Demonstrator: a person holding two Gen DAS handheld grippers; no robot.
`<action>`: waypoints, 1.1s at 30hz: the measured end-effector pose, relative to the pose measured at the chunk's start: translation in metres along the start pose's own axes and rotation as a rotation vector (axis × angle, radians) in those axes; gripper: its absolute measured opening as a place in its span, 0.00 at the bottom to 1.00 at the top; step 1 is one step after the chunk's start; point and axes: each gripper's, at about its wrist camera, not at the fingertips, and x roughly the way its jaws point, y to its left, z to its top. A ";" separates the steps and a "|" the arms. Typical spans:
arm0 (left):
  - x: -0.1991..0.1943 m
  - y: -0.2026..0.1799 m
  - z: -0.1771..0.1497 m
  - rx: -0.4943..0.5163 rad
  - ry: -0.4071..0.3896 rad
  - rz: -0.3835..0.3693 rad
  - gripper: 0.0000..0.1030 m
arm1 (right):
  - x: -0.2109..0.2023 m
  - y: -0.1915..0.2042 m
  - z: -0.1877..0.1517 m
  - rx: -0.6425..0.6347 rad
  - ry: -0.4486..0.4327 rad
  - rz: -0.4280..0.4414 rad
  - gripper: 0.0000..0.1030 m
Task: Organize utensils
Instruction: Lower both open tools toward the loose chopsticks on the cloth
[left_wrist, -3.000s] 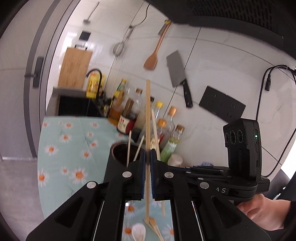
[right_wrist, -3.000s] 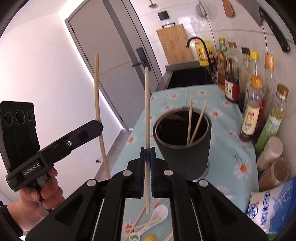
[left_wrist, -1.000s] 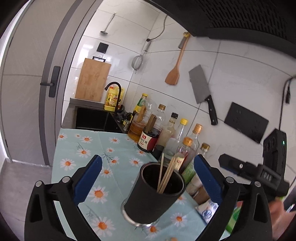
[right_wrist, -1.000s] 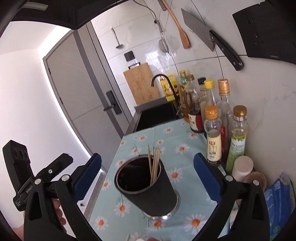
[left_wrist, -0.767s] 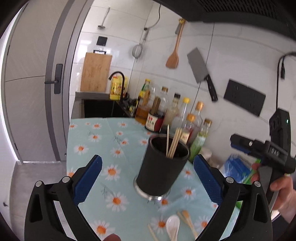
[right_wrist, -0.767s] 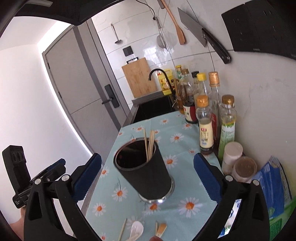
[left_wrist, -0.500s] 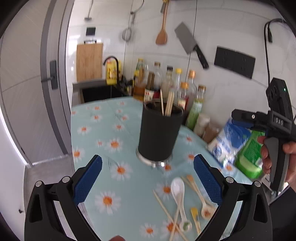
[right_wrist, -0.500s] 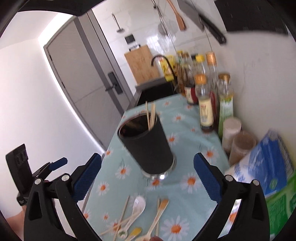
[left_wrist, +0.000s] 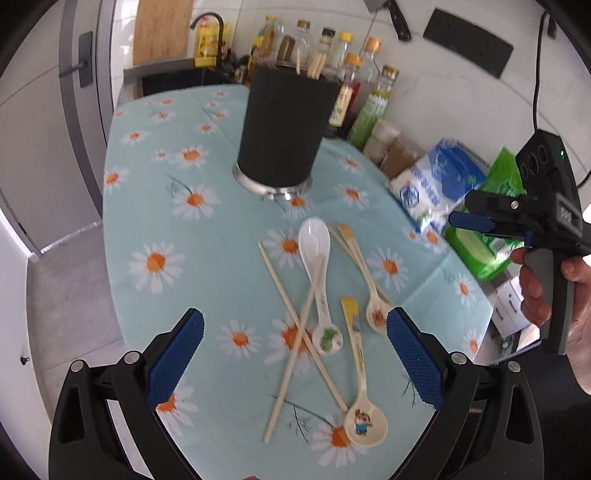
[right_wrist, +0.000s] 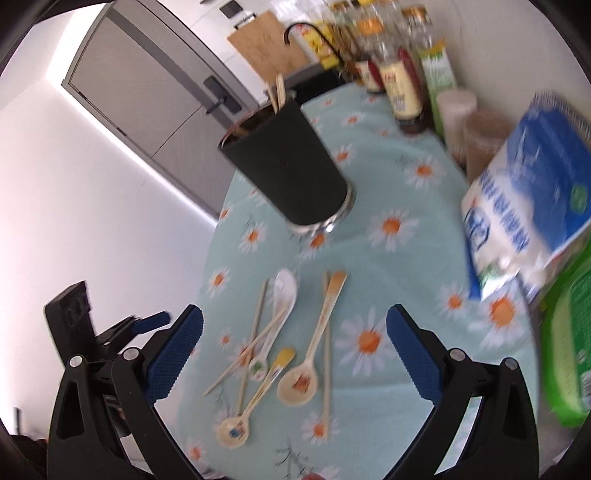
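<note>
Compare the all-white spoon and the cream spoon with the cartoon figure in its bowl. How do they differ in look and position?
The white spoon is plain and glossy with a broad bowl; the cartoon spoon is cream with a yellow-tipped handle. The white spoon lies nearer the black holder, the cartoon spoon nearest the left gripper. A chopstick crosses the white spoon's handle. Both lie flat on the daisy tablecloth.

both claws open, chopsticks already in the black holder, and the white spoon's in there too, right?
Not the spoon. The white spoon lies on the daisy tablecloth among loose chopsticks, as the left wrist view shows. The rest holds: left claw and right claw are open, and the black holder has chopsticks in it.
</note>
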 end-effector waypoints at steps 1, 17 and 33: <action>0.004 -0.002 -0.002 0.010 0.027 0.012 0.94 | 0.001 -0.001 -0.003 0.007 0.014 0.017 0.96; 0.068 -0.010 0.004 0.039 0.362 0.163 0.91 | 0.010 -0.028 -0.031 0.038 0.145 0.169 0.94; 0.100 -0.019 0.010 0.168 0.493 0.196 0.24 | 0.020 -0.038 -0.034 0.069 0.215 0.198 0.53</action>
